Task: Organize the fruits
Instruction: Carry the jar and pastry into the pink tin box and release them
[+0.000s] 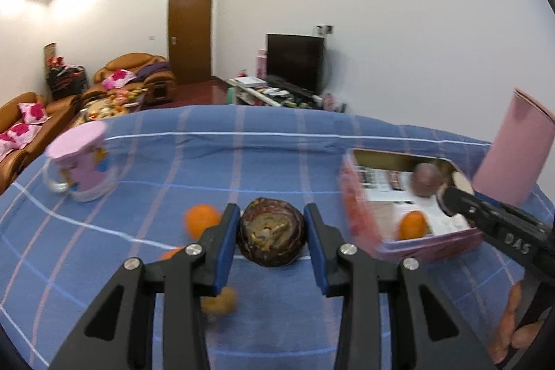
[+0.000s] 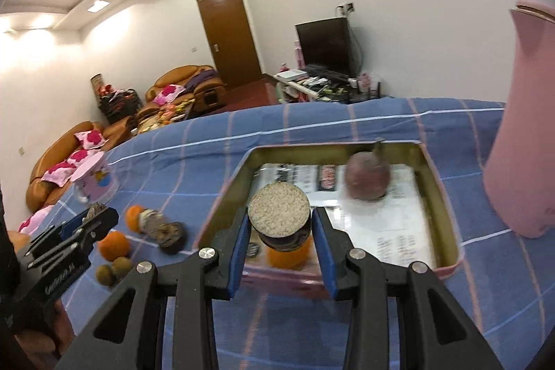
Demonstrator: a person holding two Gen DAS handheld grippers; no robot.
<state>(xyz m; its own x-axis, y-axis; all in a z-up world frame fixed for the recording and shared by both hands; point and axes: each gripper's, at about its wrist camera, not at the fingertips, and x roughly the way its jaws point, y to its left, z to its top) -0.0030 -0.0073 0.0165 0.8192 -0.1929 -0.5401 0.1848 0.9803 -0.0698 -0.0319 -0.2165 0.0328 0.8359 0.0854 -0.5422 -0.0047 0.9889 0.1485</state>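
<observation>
My left gripper (image 1: 271, 231) is shut on a dark mangosteen half (image 1: 271, 236), held above the blue checked cloth. My right gripper (image 2: 280, 233) is shut on a dark cut fruit half (image 2: 279, 219), pale flat face up, over the near wall of the pink tin box (image 2: 447, 193). In the box lie a purple round fruit (image 2: 367, 175) and an orange (image 2: 288, 257) under my right gripper. Oranges (image 2: 112, 245), small brown fruits (image 2: 114, 269) and another dark fruit piece (image 2: 163, 227) lie on the cloth at left. The box also shows in the left wrist view (image 1: 353, 196).
A pink cup with a lid (image 1: 81, 162) stands at the cloth's far left. A tall pink cylinder (image 2: 523, 127) stands right of the box. An orange (image 1: 201, 219) and a brown fruit (image 1: 220, 300) lie under my left gripper. Sofas, a door and a TV are beyond the table.
</observation>
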